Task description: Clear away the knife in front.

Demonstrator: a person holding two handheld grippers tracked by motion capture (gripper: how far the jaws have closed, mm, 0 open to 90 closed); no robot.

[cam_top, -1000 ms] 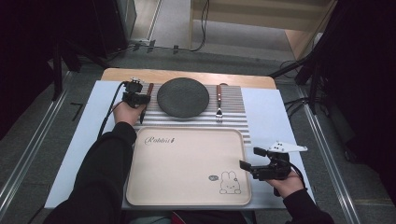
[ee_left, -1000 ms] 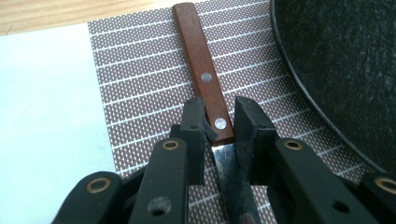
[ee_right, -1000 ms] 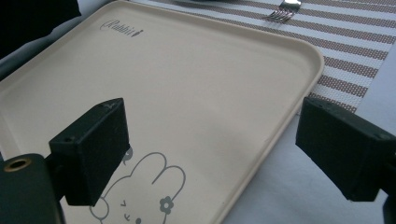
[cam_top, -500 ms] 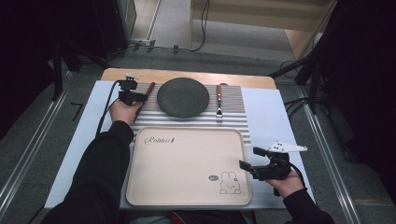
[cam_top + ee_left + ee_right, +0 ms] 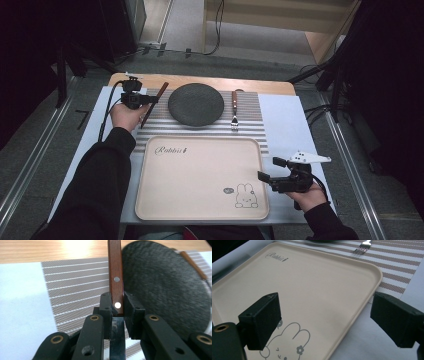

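In the high view, the left tool point(image 5: 150, 99) sits at the far left of the striped placemat point(image 5: 250, 131), clamped on a wooden-handled knife point(image 5: 154, 102) that slants from upper right to lower left just beside the dark round plate point(image 5: 195, 104). A fork point(image 5: 234, 110) lies on the mat on the plate's other side. The beige tray point(image 5: 200, 175) lies nearer the person, and the right tool point(image 5: 266, 170) hovers at its right edge near the rabbit drawing — jaws spread, nothing between them.

In the left gripper view, the two black pads point(image 5: 132, 312) of the left tool point(image 5: 117, 311) press on the brown riveted handle of the knife point(image 5: 115, 272), which rises upward — the plate point(image 5: 167, 287) lies to its right.

In the right gripper view, the right tool point(image 5: 329, 320) stands wide open over the rim of the tray point(image 5: 367, 297), with the fork's tines point(image 5: 362, 250) far off on the mat.
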